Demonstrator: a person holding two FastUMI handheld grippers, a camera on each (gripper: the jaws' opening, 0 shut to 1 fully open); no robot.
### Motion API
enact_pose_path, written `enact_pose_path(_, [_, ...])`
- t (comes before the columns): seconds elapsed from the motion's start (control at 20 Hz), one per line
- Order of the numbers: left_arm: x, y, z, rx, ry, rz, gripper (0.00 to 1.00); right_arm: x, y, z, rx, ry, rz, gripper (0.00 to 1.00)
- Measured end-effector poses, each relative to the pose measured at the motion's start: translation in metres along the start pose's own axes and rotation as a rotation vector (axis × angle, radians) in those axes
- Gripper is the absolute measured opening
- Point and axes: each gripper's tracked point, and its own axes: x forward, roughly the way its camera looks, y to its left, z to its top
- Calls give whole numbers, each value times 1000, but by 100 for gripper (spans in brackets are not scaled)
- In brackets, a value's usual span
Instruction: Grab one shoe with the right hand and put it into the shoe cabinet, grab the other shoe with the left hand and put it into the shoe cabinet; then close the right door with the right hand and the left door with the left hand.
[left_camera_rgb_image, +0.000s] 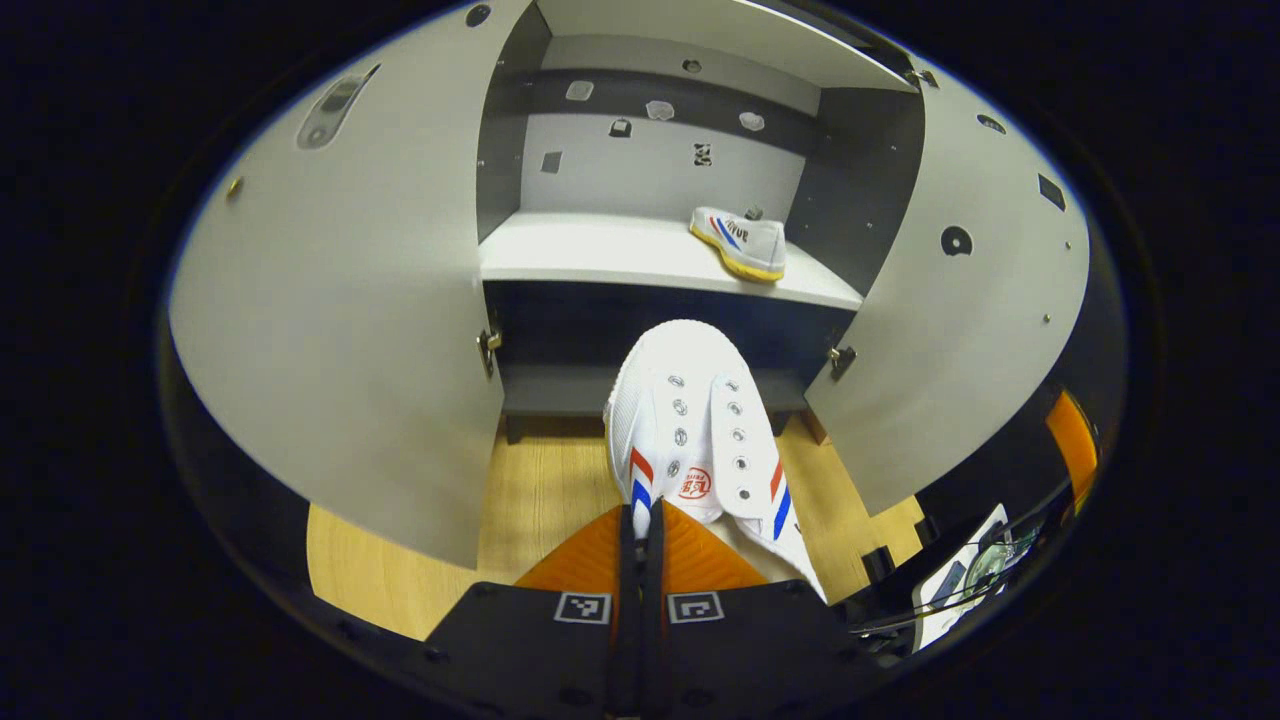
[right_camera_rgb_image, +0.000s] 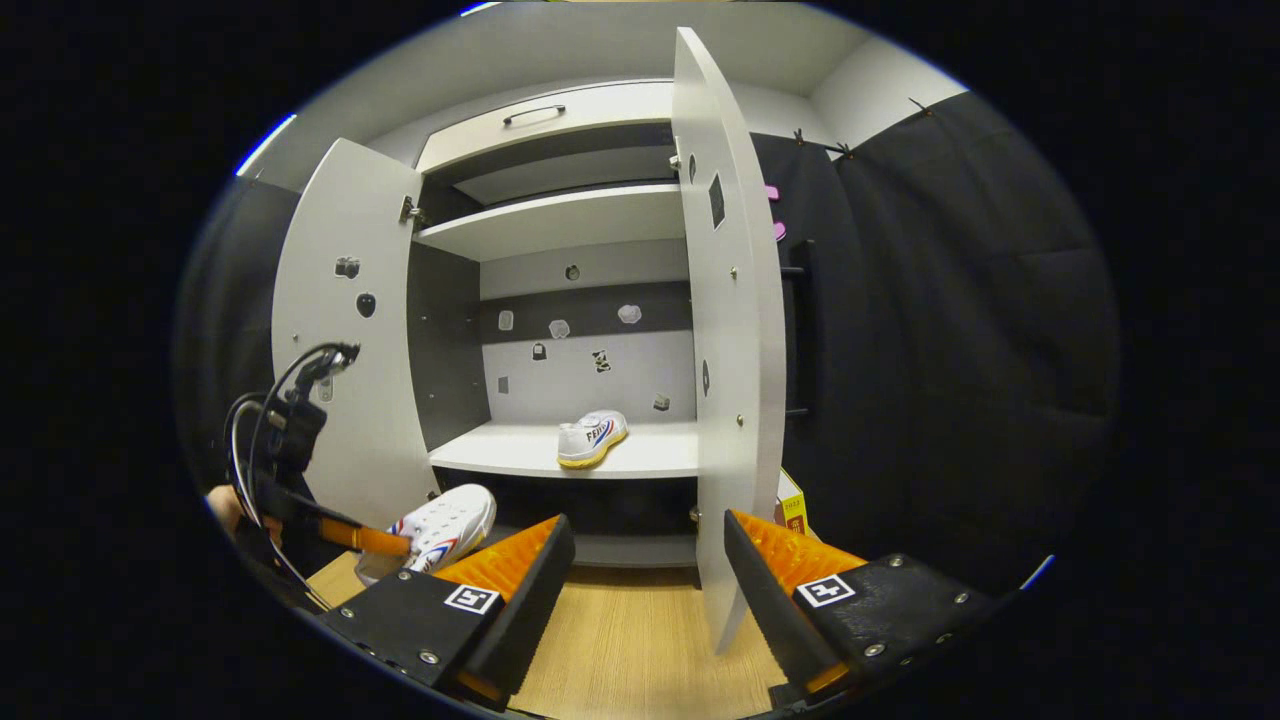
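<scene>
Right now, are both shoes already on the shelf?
No. One shoe sits on the shelf, but the other shoe is held by the left tool in front of the cabinet.

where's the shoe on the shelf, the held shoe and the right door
shoe on the shelf (left_camera_rgb_image: 742, 240), left gripper view, its side.
held shoe (left_camera_rgb_image: 690, 420), left gripper view, its laced top.
right door (right_camera_rgb_image: 722, 330), right gripper view, its inner face.

Black gripper bodies carry square markers, screws, looping cables.
</scene>
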Motion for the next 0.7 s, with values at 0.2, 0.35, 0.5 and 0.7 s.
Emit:
enact_pose_path(0.2, [0,-10,80,-12,-75,-8,6,-2,8,0,-17,-9,32,93])
enact_pose_path(0.35, [11,-14,125,-20,-99,-20,6,-1,12,0,-10,-18,34,93])
enact_pose_path(0.5, [50,-18,167,-19,-91,-20,6,4,11,1,2,-19,18,93])
enact_pose_path(0.7, [117,-11,205,-48,-39,-1,6,8,6,1,22,-19,-13,93])
